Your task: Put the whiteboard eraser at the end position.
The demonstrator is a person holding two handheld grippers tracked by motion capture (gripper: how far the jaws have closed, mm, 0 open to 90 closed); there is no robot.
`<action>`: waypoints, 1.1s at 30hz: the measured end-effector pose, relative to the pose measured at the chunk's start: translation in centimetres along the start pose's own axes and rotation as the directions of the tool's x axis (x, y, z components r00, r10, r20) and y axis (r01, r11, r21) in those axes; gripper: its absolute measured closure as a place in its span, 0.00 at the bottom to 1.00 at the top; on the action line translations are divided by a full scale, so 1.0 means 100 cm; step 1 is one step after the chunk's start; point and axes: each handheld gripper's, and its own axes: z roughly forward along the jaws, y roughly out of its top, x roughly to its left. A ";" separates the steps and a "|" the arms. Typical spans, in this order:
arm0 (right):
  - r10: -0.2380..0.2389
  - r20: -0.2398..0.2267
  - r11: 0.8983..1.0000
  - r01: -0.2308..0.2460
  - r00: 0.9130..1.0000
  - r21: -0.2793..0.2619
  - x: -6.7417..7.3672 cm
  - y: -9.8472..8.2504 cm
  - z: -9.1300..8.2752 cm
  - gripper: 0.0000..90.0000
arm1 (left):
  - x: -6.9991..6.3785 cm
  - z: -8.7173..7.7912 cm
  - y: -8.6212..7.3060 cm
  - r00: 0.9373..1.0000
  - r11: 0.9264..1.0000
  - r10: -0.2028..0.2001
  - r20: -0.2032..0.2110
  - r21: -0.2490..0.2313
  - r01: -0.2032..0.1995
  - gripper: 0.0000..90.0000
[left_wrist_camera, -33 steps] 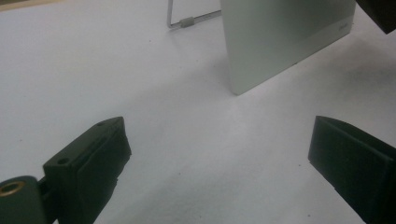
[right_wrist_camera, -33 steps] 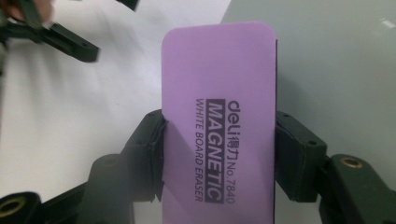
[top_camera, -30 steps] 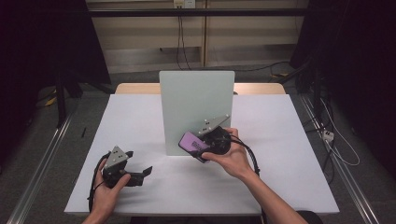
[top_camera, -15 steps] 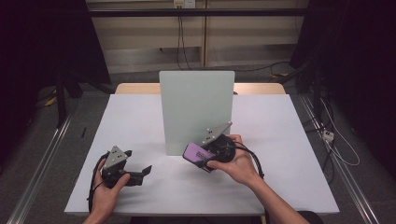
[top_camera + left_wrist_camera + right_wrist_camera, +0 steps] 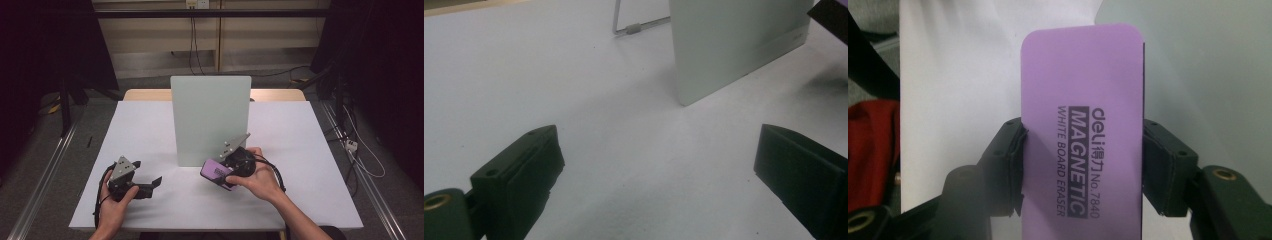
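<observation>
Now the purple whiteboard eraser (image 5: 1082, 125) sits pinched by its long edges between the jaws of the right gripper (image 5: 227, 167), held above the white table (image 5: 310, 150) just in front of the upright pale board (image 5: 210, 117). Well apart at the left, the left gripper (image 5: 150, 184) rests low over the table, its jaws spread wide around nothing.

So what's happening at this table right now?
A person works at a white table with a gripper in each hand. The right gripper is clamped on a purple whiteboard eraser, held just in front of a small upright whiteboard. The left gripper rests open near the table, holding nothing.
</observation>
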 end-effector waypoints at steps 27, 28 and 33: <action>-0.062 -0.077 0.989 0.072 0.995 0.130 0.016 0.001 0.017 0.46 | 0.001 0.001 -0.001 1.000 1.000 0.005 0.014 0.011 -0.005 0.06; -0.064 -0.080 0.988 0.074 0.995 0.134 0.016 0.001 0.017 0.46 | 0.000 0.000 -0.001 1.000 1.000 0.005 0.014 0.009 -0.005 0.06; -0.069 -0.097 0.982 0.085 0.993 0.169 0.018 0.000 0.023 0.46 | 0.000 0.000 -0.001 1.000 1.000 0.001 0.016 0.002 -0.001 0.06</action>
